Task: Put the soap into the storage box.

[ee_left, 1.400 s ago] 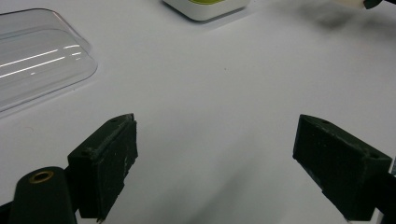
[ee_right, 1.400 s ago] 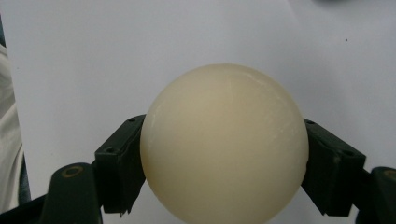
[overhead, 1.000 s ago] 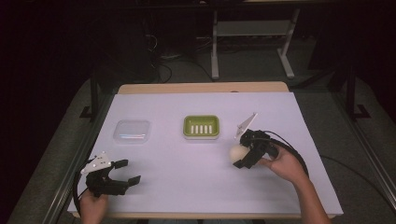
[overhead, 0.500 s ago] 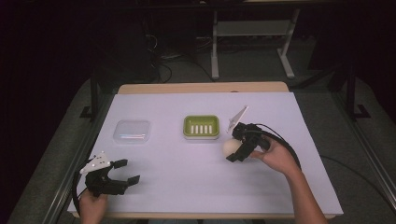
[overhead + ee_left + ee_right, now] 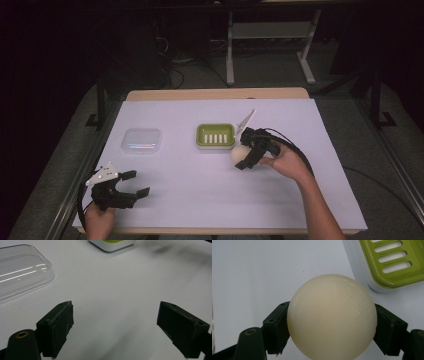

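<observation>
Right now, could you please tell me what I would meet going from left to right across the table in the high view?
Left gripper → clear plastic lid → green soap dish → cream ball, held in the right gripper.

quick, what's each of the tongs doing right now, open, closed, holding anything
Left tongs: open, holding nothing, low over the white table.
Right tongs: closed on a cream ball, beside the green soap dish.

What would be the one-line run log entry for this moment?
right gripper: shut on cream ball | beside green soap dish | left gripper: open, empty
</observation>
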`<state>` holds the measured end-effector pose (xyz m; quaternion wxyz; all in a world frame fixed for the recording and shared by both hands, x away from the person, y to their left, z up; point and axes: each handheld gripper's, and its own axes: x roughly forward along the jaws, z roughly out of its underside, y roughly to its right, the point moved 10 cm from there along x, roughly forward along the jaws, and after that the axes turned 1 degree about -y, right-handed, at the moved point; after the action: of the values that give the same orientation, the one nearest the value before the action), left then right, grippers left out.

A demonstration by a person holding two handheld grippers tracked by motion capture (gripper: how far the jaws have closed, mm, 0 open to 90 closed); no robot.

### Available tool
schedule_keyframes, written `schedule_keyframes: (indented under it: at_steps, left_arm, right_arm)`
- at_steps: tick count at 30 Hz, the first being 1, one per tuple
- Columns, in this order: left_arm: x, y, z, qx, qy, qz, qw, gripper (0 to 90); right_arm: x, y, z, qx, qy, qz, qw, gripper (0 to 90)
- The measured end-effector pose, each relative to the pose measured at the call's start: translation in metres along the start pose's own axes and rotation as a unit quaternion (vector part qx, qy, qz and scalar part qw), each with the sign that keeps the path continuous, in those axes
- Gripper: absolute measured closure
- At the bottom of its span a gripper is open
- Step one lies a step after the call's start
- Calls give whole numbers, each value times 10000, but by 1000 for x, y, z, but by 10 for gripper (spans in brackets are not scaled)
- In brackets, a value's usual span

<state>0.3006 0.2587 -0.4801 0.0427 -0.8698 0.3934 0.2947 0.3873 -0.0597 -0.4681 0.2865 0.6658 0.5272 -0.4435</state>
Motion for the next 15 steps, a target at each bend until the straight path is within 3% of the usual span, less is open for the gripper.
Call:
schedule_keyframes:
  at_steps: [15]
  left_arm:
    - [0, 0, 0, -25, 17, 1, 10000, 130]
  right_arm:
    - [6, 4, -22, -121, -80, -53, 9999, 238]
